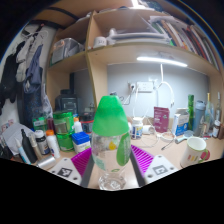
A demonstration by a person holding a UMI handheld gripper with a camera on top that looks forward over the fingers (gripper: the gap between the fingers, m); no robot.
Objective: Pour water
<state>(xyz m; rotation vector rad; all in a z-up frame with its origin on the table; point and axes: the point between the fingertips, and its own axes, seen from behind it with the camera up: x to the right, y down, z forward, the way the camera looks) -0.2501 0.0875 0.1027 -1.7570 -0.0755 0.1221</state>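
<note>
The claw (110, 170) sits at the bottom centre of the frame, its two magenta pads (82, 160) pressed against either side of a clear bottle (109, 140), so it is clenched on the bottle and holds it upright. The bottle fills the middle of the frame, topped by a bright green dome cap (110, 115) and showing a green label patch on its right flank. Under it lies a wooden desk (175, 165), cluttered all the way back. At the right of the frame, near the right pad, stands a pale mug (195, 150) with a green mark on it. At the left, a huddle of small bottles and containers (52, 135) crowds the desk beside the left pad. Beyond the bottle, in the upper half of the frame, wooden shelves (100, 52) carry books and boxes, and a lit strip lamp (160, 61) glows beneath the upper shelf at the upper right.
</note>
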